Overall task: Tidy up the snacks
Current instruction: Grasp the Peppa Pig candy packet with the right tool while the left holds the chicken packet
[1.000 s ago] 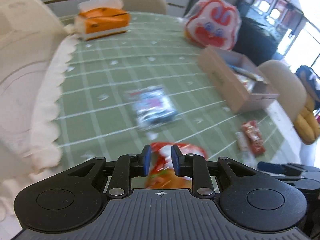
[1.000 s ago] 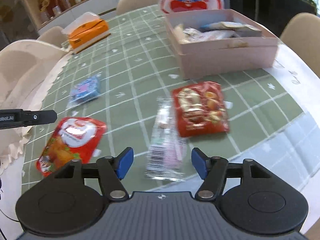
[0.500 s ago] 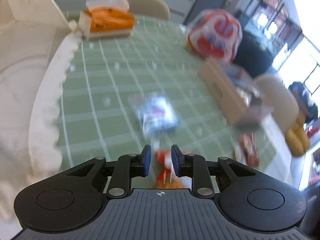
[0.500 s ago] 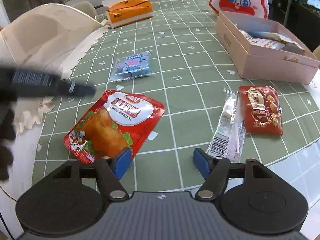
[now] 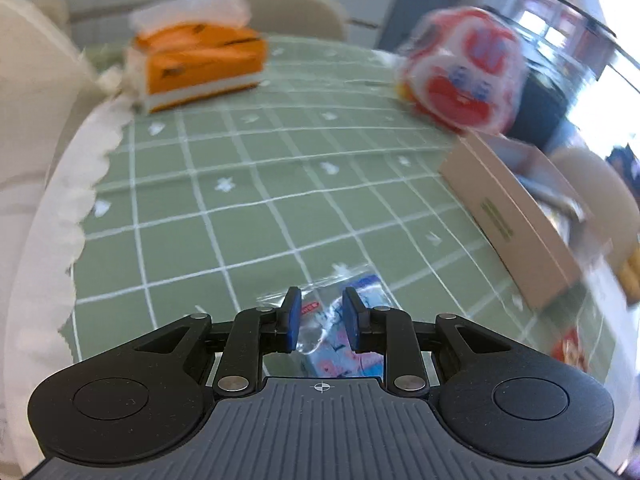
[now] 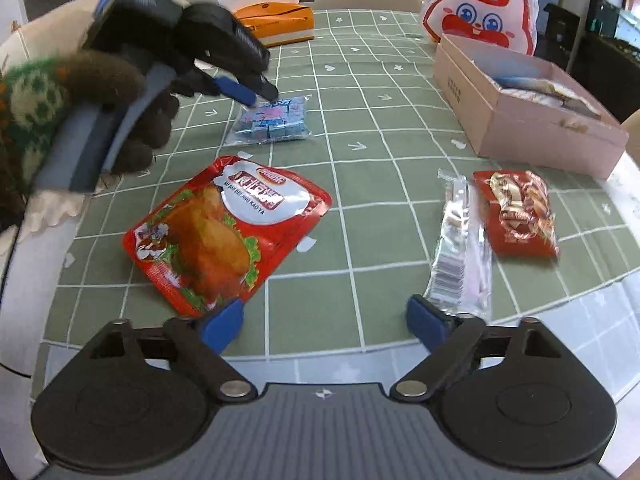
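The left hand-held gripper [image 5: 319, 320] is held low over the blue-and-pink candy packet [image 6: 272, 120] on the green checked desk [image 5: 248, 216]. Its jaws stand narrowly parted, and the packet's clear end is seen through the gap; whether the pads touch the wrapper cannot be told. A pick-up of this packet seems intended, since it lies farthest from the pink cardboard box [image 6: 520, 120], in which a few wrapped snacks are already stowed.

The right hand-held gripper [image 6: 322, 322] is spread wide, its jaws having just been opening, with nothing but bare cloth between them. It is poised near the desk's front edge, between the red roast-duck pouch [image 6: 224, 232] and the clear barcoded stick pack [image 6: 460, 252], so either could be taken. A small red nut packet [image 6: 520, 212] lies just beside the stick pack, near the box. An orange tissue box [image 6: 276, 20] and a rabbit-faced bag [image 6: 484, 4] are left at the far side.
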A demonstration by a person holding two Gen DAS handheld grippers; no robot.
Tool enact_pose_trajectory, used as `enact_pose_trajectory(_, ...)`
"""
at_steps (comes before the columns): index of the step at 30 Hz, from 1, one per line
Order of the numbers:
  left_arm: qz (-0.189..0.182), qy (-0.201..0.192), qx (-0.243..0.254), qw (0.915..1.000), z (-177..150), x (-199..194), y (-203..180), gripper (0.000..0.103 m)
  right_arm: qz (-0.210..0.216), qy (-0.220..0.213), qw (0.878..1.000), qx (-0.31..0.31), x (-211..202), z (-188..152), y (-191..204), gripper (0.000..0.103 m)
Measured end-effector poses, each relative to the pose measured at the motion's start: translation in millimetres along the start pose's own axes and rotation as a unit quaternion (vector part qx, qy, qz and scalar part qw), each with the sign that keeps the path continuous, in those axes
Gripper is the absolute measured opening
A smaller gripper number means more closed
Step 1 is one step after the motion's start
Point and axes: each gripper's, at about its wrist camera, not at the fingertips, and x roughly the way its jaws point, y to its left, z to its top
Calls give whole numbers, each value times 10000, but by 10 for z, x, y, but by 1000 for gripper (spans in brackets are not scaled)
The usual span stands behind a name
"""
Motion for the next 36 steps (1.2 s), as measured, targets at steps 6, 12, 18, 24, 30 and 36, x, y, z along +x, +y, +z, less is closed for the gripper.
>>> enact_pose_trajectory(6, -13, 54, 759, 9971, -240, -230, -73, 31, 54, 356, 9992, -166, 53, 147, 45, 102)
enact_pose_trajectory(12, 76, 10, -192, 9998, -435, -578, 285, 30, -80, -221, 9951, -964, 73, 543, 260, 91)
enact_pose_trajectory(18, -9, 139, -988, 9950, -704, -861, 531, 30, -123, -389, 9935, -1064, 590, 1130, 395, 91)
enact_pose_trajectory(24, -312, 284, -1087, 9932, -946, -1013, 526, 30, 4, 68, 9978, -660, 1091, 1390, 411, 77)
enact_pose_trajectory(30, -621, 366, -956, 9928, -1003, -1007, 406, 30, -213, 48, 9983, -537, 833, 1332, 364, 61)
enact_pose_trajectory(36, -943, 332, -992, 9900, -974, -960, 334, 30, -635, 62, 9977, -237, 381, 1065, 2, 61)
